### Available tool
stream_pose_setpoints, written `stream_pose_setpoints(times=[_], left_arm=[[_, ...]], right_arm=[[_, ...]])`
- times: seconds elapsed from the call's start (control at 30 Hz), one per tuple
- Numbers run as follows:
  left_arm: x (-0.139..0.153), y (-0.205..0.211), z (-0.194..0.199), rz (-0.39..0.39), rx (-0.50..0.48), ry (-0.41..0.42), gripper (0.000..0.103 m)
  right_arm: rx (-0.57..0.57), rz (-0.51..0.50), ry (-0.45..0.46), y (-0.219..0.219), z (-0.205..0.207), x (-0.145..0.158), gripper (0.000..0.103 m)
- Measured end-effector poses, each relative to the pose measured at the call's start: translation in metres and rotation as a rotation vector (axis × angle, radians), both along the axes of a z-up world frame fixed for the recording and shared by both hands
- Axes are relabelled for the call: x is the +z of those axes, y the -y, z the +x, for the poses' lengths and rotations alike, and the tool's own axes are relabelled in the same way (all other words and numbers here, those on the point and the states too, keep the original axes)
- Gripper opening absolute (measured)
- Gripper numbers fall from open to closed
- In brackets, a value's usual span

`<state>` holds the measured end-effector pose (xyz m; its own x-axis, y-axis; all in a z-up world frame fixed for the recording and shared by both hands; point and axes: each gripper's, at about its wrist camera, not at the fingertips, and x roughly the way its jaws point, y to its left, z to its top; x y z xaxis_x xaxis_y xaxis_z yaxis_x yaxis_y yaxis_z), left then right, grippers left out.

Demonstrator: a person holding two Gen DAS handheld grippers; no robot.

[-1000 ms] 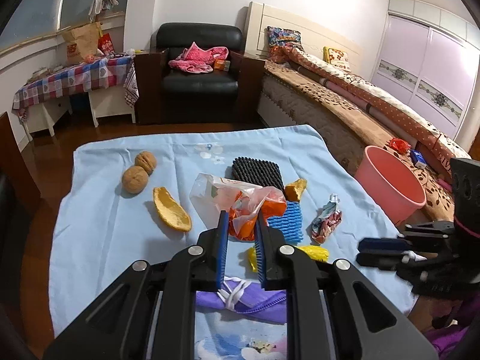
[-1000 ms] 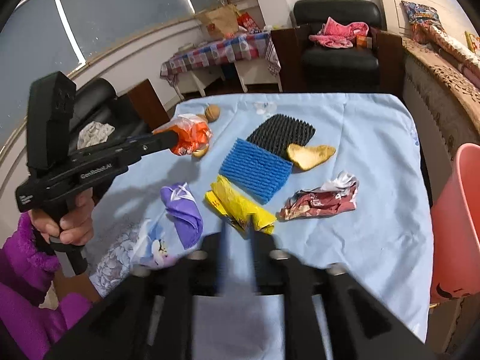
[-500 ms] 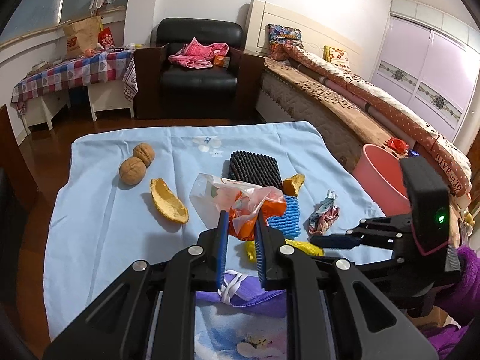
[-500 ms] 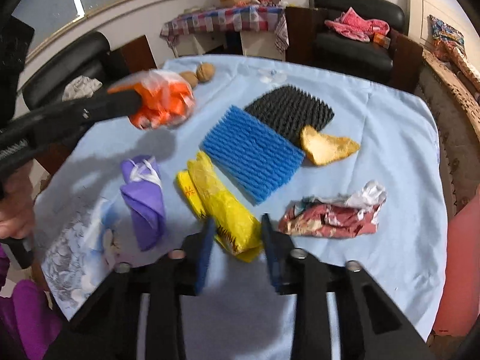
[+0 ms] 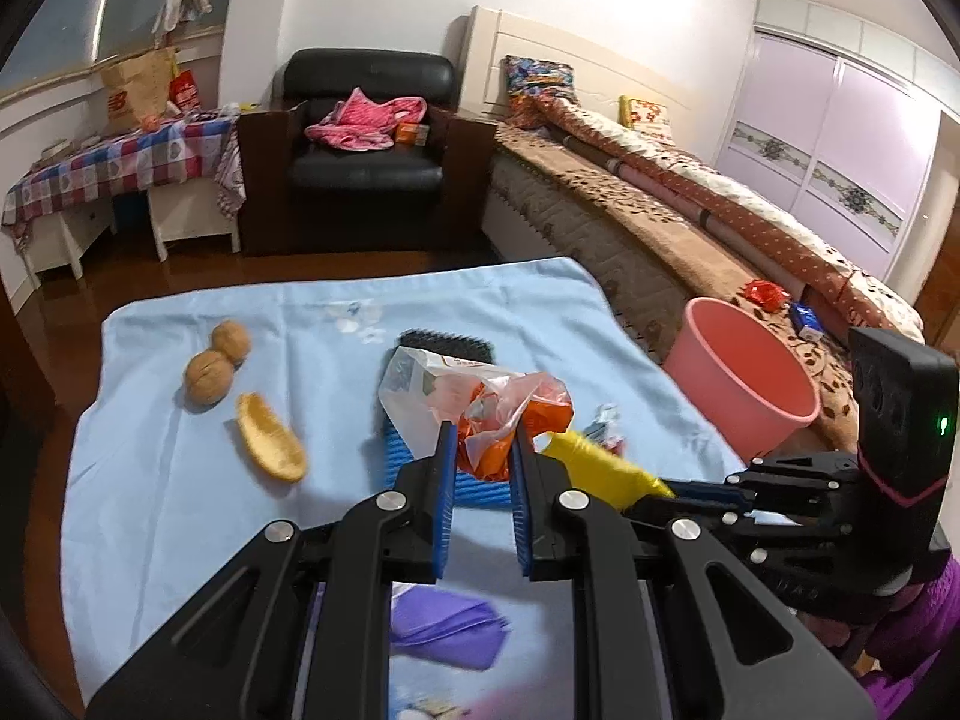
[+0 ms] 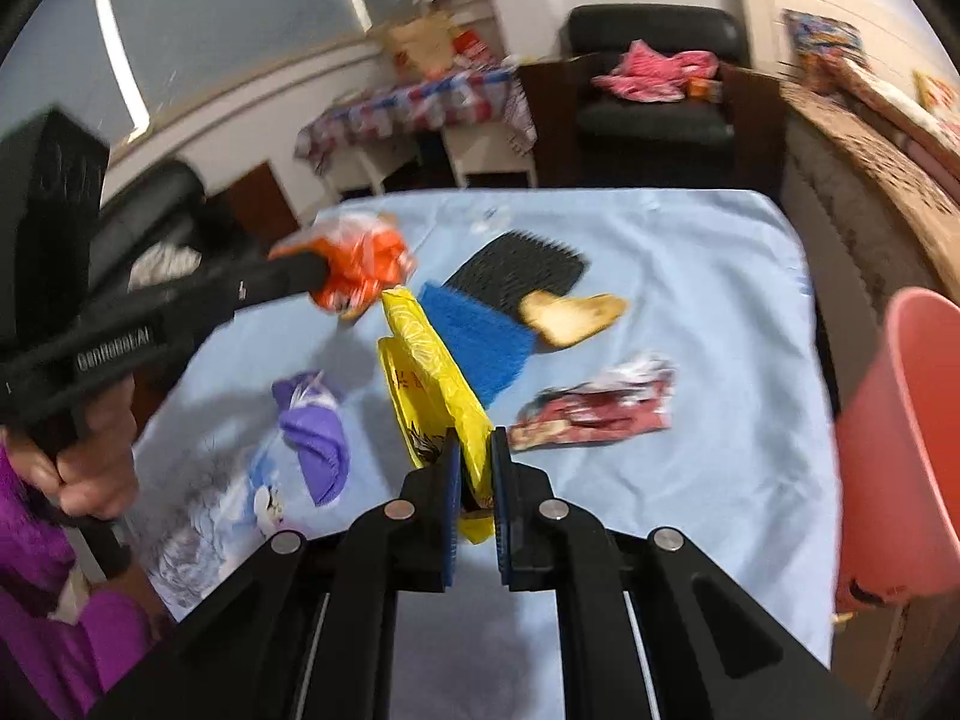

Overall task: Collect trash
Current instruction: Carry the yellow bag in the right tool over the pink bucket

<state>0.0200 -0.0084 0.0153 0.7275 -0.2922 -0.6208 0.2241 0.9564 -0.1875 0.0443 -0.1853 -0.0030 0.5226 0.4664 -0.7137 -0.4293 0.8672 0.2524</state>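
My left gripper (image 5: pixel 480 438) is shut on a crumpled orange and clear plastic bag (image 5: pixel 504 414), held above the light blue cloth (image 5: pixel 156 480). In the right wrist view the bag (image 6: pixel 360 267) hangs at that gripper's tip. My right gripper (image 6: pixel 476 444) has its jaws closing, and the pads press on a yellow wrapper (image 6: pixel 426 372) that stands up off the cloth. In the left wrist view the yellow wrapper (image 5: pixel 594 462) shows just right of my left fingers. A pink bucket (image 5: pixel 744 378) stands past the table's right edge.
On the cloth lie a red wrapper (image 6: pixel 594 408), a blue foam net (image 6: pixel 480 336), a black foam net (image 6: pixel 522 270), orange peels (image 6: pixel 570 315) (image 5: pixel 270 444), two walnuts (image 5: pixel 210 372) and a purple wrapper (image 6: pixel 315 432). A bed and an armchair stand behind.
The right gripper came down around the yellow wrapper, closed on it and raised it off the cloth. The left gripper, still holding the orange bag, shifted a little.
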Motion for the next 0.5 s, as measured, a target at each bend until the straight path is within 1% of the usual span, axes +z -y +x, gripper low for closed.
stream_pose_setpoints(times=[0.13, 0.3, 0.37, 0.5], left_arm=[[0.007, 0.021, 0.005, -0.005, -0.037, 0.017, 0.016], [0.016, 0.051, 0.014, -0.008, -0.092, 0.039, 0.016], [0.020, 0.066, 0.019, -0.009, -0.118, 0.046, 0.016], [0.024, 0.098, 0.027, -0.006, -0.171, 0.056, 0.016]], right_arm=[[-0.103, 0.032, 0.015, 0.030, -0.001, 0.011, 0.009], [-0.259, 0.055, 0.049, 0.074, 0.000, 0.021, 0.009], [-0.333, 0.058, 0.070, 0.093, -0.002, 0.026, 0.009], [-0.446, 0.057, 0.102, 0.124, -0.005, 0.032, 0.009]])
